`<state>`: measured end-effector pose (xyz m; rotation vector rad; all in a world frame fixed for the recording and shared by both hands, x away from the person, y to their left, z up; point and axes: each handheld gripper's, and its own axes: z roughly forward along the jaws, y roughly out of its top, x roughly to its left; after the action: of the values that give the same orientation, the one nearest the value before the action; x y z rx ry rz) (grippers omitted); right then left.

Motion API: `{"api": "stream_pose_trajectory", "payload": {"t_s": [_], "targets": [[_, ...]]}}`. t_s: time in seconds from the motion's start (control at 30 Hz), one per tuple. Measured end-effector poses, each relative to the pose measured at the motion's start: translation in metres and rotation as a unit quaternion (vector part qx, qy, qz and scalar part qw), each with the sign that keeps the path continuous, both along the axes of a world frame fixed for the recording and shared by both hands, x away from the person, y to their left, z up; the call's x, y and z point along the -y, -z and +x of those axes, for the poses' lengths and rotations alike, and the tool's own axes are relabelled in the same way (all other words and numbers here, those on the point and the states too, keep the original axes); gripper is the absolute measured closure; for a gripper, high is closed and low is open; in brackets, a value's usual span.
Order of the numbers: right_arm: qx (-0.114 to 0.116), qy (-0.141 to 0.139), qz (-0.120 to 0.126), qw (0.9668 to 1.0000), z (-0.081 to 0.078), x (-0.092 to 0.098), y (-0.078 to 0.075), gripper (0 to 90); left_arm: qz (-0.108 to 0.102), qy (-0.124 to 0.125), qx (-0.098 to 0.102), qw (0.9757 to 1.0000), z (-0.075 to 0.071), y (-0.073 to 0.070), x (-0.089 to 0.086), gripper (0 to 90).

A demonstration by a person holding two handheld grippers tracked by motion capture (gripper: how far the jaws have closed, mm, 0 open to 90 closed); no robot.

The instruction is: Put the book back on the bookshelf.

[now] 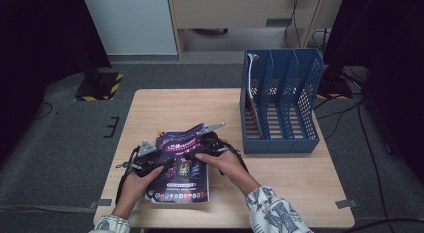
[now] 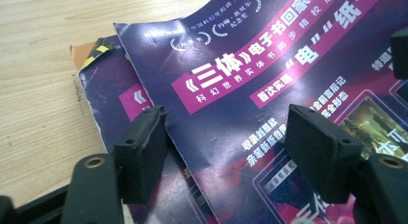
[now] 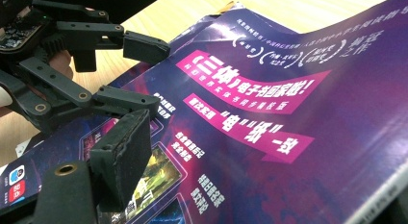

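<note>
Lifting the top magazine [image 1: 182, 158] off a second copy underneath looks like the step in hand, and the sheet is bowing up in the middle while both lie at the table's [image 1: 165, 105] near edge, in front of the person. The left gripper [image 2: 226, 142] is sitting over the left side of the cover with its jaws apart; the raised edge is running between them but the pads [image 2: 144, 142] aren't pinching it as far as I can see. The right gripper [image 1: 206, 143] is working the right side, and whether it's actually clamping the cover I can't tell, since one jaw is out of the frame in the right gripper view. To do this well, I'd say get one jaw fully under the top copy only, close firmly near the spine edge, and raise both sides together so the glossy cover isn't creasing or dragging the lower copy along.

Further back on the right, the blue file rack [image 1: 280, 103] is standing open-topped, with something thin already in its leftmost slot. Nothing is lying between the magazines and the rack.
</note>
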<state>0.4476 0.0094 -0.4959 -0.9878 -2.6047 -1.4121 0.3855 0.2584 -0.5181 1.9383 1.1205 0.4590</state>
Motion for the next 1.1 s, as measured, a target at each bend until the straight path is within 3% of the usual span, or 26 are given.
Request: {"api": "stream_pose_trajectory", "payload": {"t_s": [0.73, 1.1], "targets": [[-0.02, 0.008, 0.0, 0.9998, 0.004, -0.012, 0.001, 24.6, 0.001, 0.001, 0.001, 1.0, 0.0, 0.0, 0.0, 29.4], [-0.028, 0.036, 0.003, 0.9989, 0.005, -0.011, 0.0, 46.6, 0.003, 0.003, 0.0, 1.0, 0.0, -0.001, 0.0, 28.5]]}}
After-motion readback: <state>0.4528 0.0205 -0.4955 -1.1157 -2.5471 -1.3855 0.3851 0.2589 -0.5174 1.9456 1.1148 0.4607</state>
